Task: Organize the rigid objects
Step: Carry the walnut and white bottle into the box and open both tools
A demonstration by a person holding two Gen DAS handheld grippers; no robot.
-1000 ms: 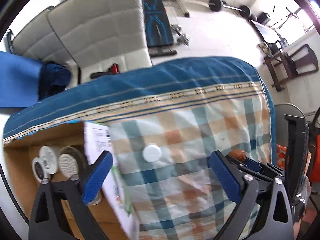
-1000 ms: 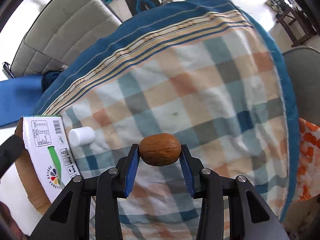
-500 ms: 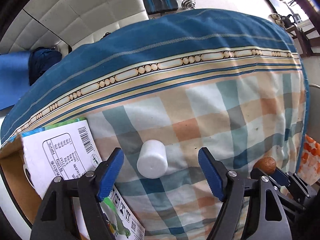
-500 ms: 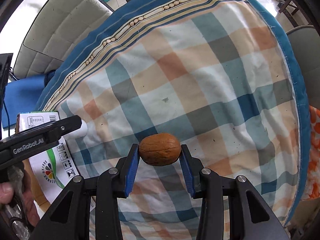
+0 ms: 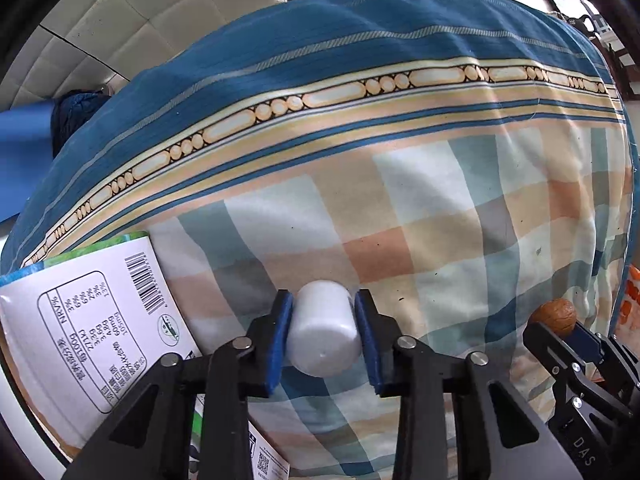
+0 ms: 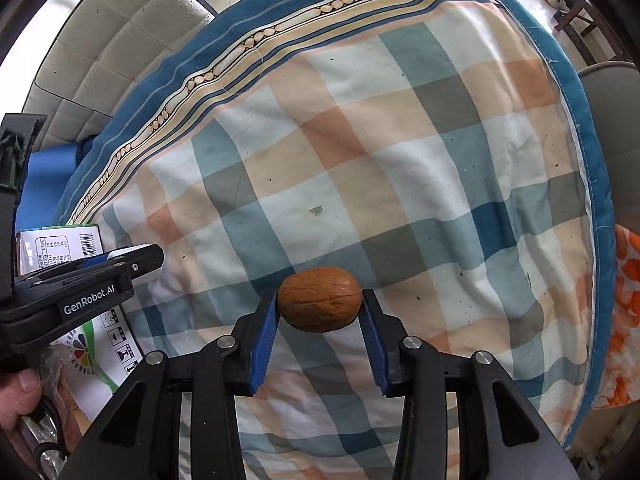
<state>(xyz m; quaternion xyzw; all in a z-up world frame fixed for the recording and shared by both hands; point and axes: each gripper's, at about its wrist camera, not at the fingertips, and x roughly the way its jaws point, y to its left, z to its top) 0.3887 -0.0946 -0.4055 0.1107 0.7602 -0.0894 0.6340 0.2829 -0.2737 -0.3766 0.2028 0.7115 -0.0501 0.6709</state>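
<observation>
A small white cylinder (image 5: 324,330) lies on the checked cloth (image 5: 440,220), and my left gripper (image 5: 323,320) is shut on it, both blue pads pressing its sides. A brown walnut (image 6: 320,304) sits between the blue pads of my right gripper (image 6: 320,308), which is shut on it just above the cloth. In the left wrist view the walnut (image 5: 554,315) and the right gripper (image 5: 576,352) show at the right edge. The left gripper (image 6: 100,276) reaches in from the left of the right wrist view, where the cylinder is hidden.
A cardboard box with a white printed flap (image 5: 88,328) stands at the left edge of the cloth. A padded white sofa (image 5: 160,24) lies beyond the far edge. A grey chair (image 6: 616,120) and an orange-patterned fabric (image 6: 624,320) are at the right. A hand (image 6: 20,396) holds the left tool.
My left gripper came down over the white cylinder and closed on it. The right gripper sank slightly toward the cloth, still gripping the walnut.
</observation>
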